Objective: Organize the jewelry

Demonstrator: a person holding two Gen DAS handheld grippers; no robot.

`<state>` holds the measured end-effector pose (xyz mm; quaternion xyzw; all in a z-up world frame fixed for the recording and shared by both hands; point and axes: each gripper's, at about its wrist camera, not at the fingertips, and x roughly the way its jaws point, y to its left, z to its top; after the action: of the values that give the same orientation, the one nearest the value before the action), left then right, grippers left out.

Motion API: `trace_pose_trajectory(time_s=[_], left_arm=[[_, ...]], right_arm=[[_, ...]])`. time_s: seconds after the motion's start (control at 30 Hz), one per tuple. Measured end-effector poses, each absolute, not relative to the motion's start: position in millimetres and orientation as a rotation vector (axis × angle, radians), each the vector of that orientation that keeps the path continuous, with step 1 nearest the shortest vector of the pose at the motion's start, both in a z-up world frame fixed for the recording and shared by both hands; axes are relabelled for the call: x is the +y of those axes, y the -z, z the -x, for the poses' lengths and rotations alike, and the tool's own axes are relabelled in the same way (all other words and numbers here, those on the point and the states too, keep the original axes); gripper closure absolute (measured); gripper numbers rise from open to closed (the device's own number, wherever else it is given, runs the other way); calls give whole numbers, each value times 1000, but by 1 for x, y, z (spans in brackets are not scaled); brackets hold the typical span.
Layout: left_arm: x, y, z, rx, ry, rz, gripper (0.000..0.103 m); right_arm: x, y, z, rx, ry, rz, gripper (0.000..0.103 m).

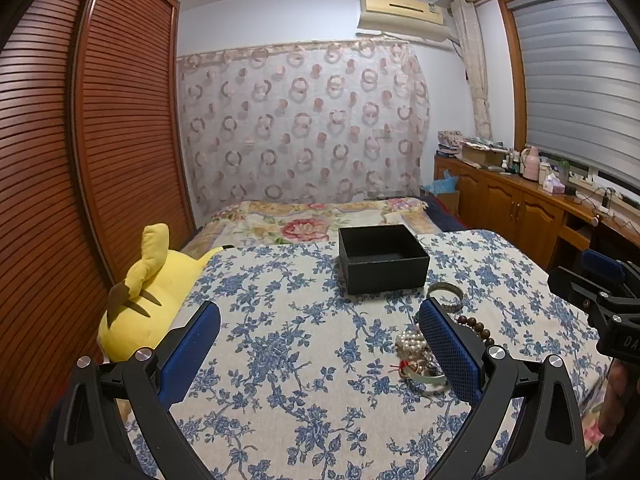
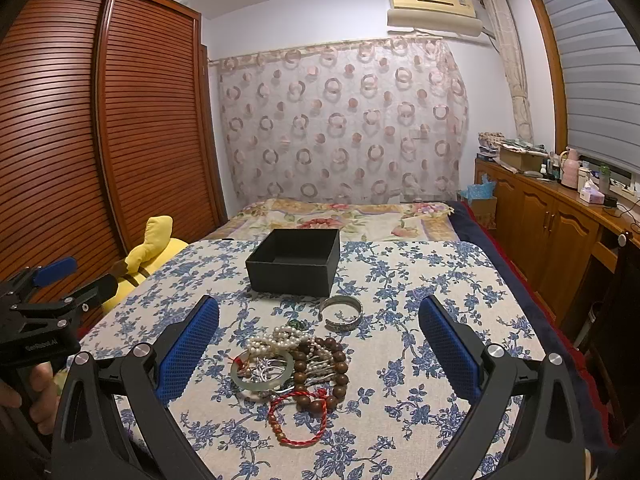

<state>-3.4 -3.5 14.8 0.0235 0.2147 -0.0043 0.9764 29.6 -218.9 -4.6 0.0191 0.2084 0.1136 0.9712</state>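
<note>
Right claw (image 2: 319, 338): held level above the blue-flowered tabletop (image 2: 420, 280), jaws spread, empty. Tangled heap of pearl, wooden-bead and jade jewellery (image 2: 292, 364) lies between its fingers; open black square box (image 2: 294, 262) beyond. Left claw (image 1: 320, 344): spread, heap at its right finger. "GenRobot.AI" is read on its body. Bare cloth lies either side.

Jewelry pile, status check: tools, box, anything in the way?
Both tools open, empty: left tool, right tool. Jewelry pile untouched on the cloth; box open, looks empty. Silver bangle between pile and box; nothing blocking.

Floral-clothed table (image 2: 400, 280) bears black box (image 2: 294, 266), silver bangle (image 2: 342, 312), seemingly tangled jewelry (image 2: 294, 364).
</note>
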Motion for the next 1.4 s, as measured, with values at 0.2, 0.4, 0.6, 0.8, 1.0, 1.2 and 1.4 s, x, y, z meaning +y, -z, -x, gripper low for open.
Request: trace_pose_trajectory(time_s=[0.2,0.4,0.6,0.8,1.0,1.2,1.4], left_arm=[[-4,-15,3,432,10,-48,7],[-4,-24,7,449,22,-47,7],[0,-3,-3,511,66,-38,7],[-3,22,-14,555,136,-30,7],[-18,38,-30,591,213,-58,7],[-39,51,-56,649,294,-109,15],[-56,62,-83,724,376,-133,30]], right_arm=[[-216,3,-31,427,-232,-34,2],[-217,4,-31,446,-242,-31,2],[-224,22,-38,469,-254,2,5],[-229,43,-48,527,-279,40,22],[-232,63,-64,582,-312,86,31],[-238,77,-80,646,-327,107,34],[-248,83,-84,665,-320,91,34]])
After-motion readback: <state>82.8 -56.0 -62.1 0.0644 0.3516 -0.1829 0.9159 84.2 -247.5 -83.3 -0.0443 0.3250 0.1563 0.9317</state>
